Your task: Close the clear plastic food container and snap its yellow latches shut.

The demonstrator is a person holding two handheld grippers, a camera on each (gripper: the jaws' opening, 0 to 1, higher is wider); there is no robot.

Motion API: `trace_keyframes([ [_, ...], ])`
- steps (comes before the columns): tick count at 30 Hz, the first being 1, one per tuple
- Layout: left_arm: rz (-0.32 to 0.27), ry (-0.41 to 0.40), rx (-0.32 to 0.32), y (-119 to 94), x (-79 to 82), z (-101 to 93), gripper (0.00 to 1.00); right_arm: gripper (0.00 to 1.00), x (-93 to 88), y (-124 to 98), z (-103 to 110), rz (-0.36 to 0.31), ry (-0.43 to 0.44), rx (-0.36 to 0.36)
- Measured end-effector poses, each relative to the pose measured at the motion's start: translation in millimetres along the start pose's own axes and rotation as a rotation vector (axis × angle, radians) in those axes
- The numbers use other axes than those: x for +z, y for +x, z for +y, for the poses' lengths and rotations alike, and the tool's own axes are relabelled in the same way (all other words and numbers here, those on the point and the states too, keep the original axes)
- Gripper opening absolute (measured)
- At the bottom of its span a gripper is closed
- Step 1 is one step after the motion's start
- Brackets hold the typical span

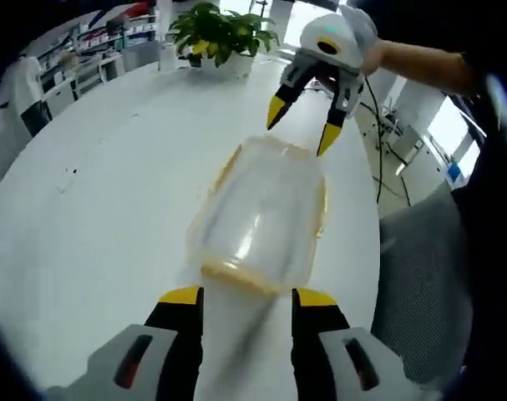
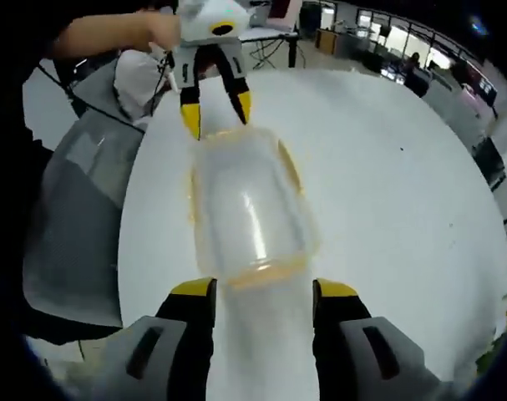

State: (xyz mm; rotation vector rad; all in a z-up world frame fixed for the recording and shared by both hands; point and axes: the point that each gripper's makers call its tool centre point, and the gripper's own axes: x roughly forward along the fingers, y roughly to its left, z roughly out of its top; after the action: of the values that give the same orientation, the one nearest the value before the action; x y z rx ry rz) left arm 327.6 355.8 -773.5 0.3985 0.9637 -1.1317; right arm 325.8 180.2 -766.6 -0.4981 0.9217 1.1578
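Observation:
The clear plastic container (image 1: 261, 213) lies on the white table (image 1: 111, 184), its image blurred, with yellow latches along its sides and ends. My left gripper (image 1: 249, 296) is open, its yellow tips just short of the near end latch (image 1: 236, 276). My right gripper (image 1: 303, 125) hangs open over the far end, held by a hand. In the right gripper view the same container (image 2: 249, 209) runs away from my open right gripper (image 2: 266, 288), whose tips flank the near yellow end latch (image 2: 261, 271). The left gripper (image 2: 215, 104) stands open at the opposite end.
A potted plant (image 1: 220, 33) stands at the table's far edge. A grey chair (image 1: 428, 276) sits close beside the table, also visible as the grey chair (image 2: 78, 225). Shelves (image 1: 94, 50) line the room's side. Bare table (image 2: 403, 192) stretches beside the container.

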Motion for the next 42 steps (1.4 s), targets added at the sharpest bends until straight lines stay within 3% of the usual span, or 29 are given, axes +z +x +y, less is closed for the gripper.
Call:
trace_keyframes([
  [3, -0.062, -0.147, -0.028, -3.2, 7.3, -7.8, 0.38, 0.44, 3.5, -3.2, -2.0, -0.044, 0.096, -0.005],
  [6, -0.13, -0.228, -0.044, -8.2, 17.4, -10.6, 0.38, 0.45, 5.4, -5.2, -0.5, -0.07, 0.214, 0.008],
  [7, -0.166, -0.315, -0.032, -10.3, 21.4, -8.0, 0.38, 0.45, 5.5, -6.1, -1.9, -0.08, 0.261, 0.002],
  [9, -0.186, -0.436, -0.018, -12.0, 20.7, -3.7, 0.38, 0.45, 6.6, -6.7, -3.5, -0.103, 0.319, -0.01],
  [11, -0.198, -0.5, -0.005, -11.7, 18.3, -0.8, 0.38, 0.45, 7.9, -5.2, -2.0, -0.128, 0.382, -0.005],
  [16, -0.191, -0.597, 0.027, -4.2, 7.6, -1.9, 0.31, 0.44, 3.5, 2.6, 1.9, -0.127, 0.425, -0.022],
  [19, -0.222, -0.63, 0.032, -1.2, 10.3, -5.4, 0.27, 0.44, 5.2, 8.1, 9.4, -0.142, 0.454, -0.001],
  [25, -0.2, -0.637, 0.041, 8.8, 8.1, -14.3, 0.24, 0.33, 2.4, 14.2, 15.3, -0.127, 0.501, -0.003],
  [26, -0.199, -0.635, 0.062, 9.7, 7.5, -13.4, 0.24, 0.32, 1.6, 14.3, 15.6, -0.122, 0.501, -0.013],
  [27, -0.19, -0.58, 0.107, 9.6, 5.5, -9.2, 0.22, 0.31, -0.1, 14.4, 14.2, -0.113, 0.474, -0.04],
  [28, -0.201, -0.569, 0.101, 9.8, 8.3, -11.5, 0.22, 0.28, -4.3, 15.2, 12.1, -0.093, 0.46, -0.062],
  [29, -0.196, -0.589, 0.103, 9.4, 7.7, -12.2, 0.22, 0.28, -0.2, 15.9, 13.5, -0.12, 0.53, -0.055],
  [42, -0.177, -0.556, 0.12, 11.5, 7.9, -9.7, 0.19, 0.23, -1.3, 16.3, 13.0, -0.091, 0.513, -0.08],
])
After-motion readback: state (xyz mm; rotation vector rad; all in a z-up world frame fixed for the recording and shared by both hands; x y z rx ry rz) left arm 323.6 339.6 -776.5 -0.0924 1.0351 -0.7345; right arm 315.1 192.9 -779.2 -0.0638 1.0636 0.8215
